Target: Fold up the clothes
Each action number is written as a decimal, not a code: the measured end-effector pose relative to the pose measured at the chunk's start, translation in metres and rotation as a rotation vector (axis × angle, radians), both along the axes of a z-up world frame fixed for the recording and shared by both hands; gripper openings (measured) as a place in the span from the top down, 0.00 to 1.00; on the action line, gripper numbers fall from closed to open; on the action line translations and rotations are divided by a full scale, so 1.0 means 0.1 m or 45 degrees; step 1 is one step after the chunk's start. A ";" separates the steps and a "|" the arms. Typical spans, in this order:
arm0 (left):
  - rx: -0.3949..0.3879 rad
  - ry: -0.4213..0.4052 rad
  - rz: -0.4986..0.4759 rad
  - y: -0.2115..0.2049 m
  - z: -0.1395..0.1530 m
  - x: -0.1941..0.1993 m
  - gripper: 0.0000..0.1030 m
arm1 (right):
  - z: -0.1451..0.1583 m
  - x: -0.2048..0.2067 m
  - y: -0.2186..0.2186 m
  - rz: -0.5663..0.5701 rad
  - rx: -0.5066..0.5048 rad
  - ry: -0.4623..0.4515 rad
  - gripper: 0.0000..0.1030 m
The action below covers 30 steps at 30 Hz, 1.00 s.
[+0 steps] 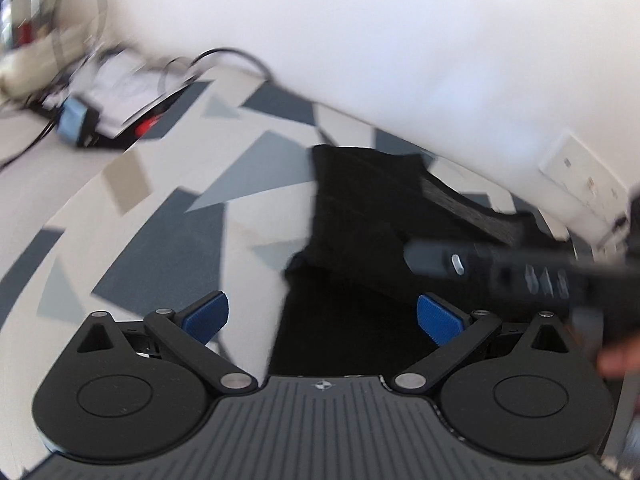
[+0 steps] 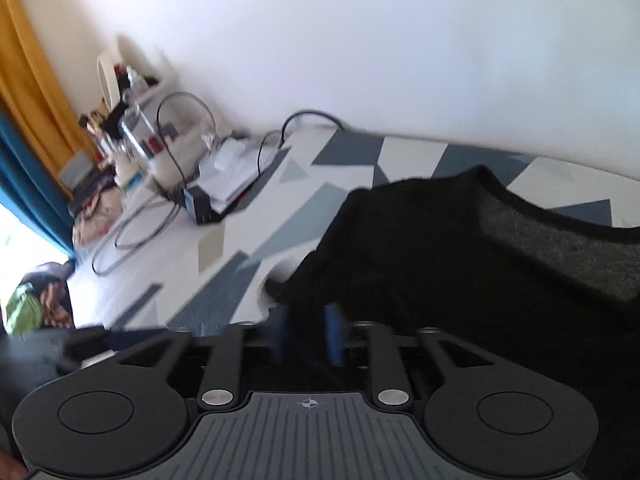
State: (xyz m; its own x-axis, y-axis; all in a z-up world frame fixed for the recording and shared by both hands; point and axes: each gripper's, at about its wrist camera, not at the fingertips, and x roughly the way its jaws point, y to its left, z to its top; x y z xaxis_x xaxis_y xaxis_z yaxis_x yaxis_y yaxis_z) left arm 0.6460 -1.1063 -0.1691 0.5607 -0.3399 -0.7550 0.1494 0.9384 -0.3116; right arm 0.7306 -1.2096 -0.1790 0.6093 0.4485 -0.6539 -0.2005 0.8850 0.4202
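Lying on our geometric grey-and-white sheet (image 1: 168,240), the black knit garment (image 1: 360,216) looks soft and rumpled; left claw (image 1: 322,318) gapes released, right claw (image 2: 306,334) narrowly parted, grip unclear.

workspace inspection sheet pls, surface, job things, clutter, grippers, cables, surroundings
surface: sheet with a grey, blue and white triangle print.
job's things: black garment lying on it, grey inside showing at the neck.
clutter: papers on a dark box; bottles and small items on a shelf, blurred.
grippers: left hand-held gripper open, nothing between its pads; right hand-held gripper narrowly parted at the garment's edge, grip unclear through blur.
cables: black cables looping beside the box.
surroundings: white wall, yellow and blue curtains, wall socket.
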 end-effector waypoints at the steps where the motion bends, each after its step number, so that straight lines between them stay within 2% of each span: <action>1: -0.024 0.017 0.023 0.06 -0.01 0.02 0.00 | 0.01 -0.06 -0.02 -0.007 -0.025 0.001 0.70; 3: -0.098 0.067 0.063 0.16 -0.05 0.08 0.00 | 0.03 -0.21 -0.09 -0.021 -0.098 -0.005 0.70; 6: -0.255 0.188 0.121 0.27 -0.15 0.17 0.00 | 0.02 -0.48 -0.26 -0.035 -0.288 -0.051 0.69; 10: -0.495 0.366 0.164 0.25 -0.34 0.27 0.02 | -0.09 -0.81 -0.27 0.098 -0.570 -0.115 0.69; 14: -0.656 0.500 0.163 0.06 -0.52 0.32 0.03 | -0.21 -1.05 -0.15 0.210 -0.730 -0.145 0.67; 17: -0.693 0.557 0.149 -0.12 -0.60 0.34 0.04 | -0.30 -1.07 -0.11 0.200 -0.757 -0.135 0.70; 20: -0.724 0.557 0.121 -0.27 -0.65 0.33 0.07 | -0.31 -1.08 -0.12 0.162 -0.744 -0.138 0.80; 22: -0.754 0.559 0.122 -0.34 -0.69 0.32 0.10 | -0.31 -1.10 -0.15 0.140 -0.733 -0.147 0.95; 24: -0.788 0.570 0.147 -0.37 -0.75 0.32 0.15 | -0.30 -1.13 -0.17 0.140 -0.733 -0.164 0.96; 28: -0.848 0.554 0.218 -0.37 -0.80 0.26 0.15 | -0.26 -1.21 -0.19 0.164 -0.727 -0.195 0.96; 30: -0.850 0.517 0.261 -0.34 -0.80 0.23 0.24 | -0.25 -1.24 -0.22 0.163 -0.718 -0.196 0.96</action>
State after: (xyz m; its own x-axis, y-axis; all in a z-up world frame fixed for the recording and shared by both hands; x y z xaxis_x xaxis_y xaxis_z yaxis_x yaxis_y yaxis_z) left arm 0.6690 -1.1403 -0.2491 0.3864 -0.7110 -0.5874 -0.2510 0.5318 -0.8088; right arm 0.6065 -1.2315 -0.2040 0.6801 0.1341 -0.7207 -0.3416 0.9278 -0.1497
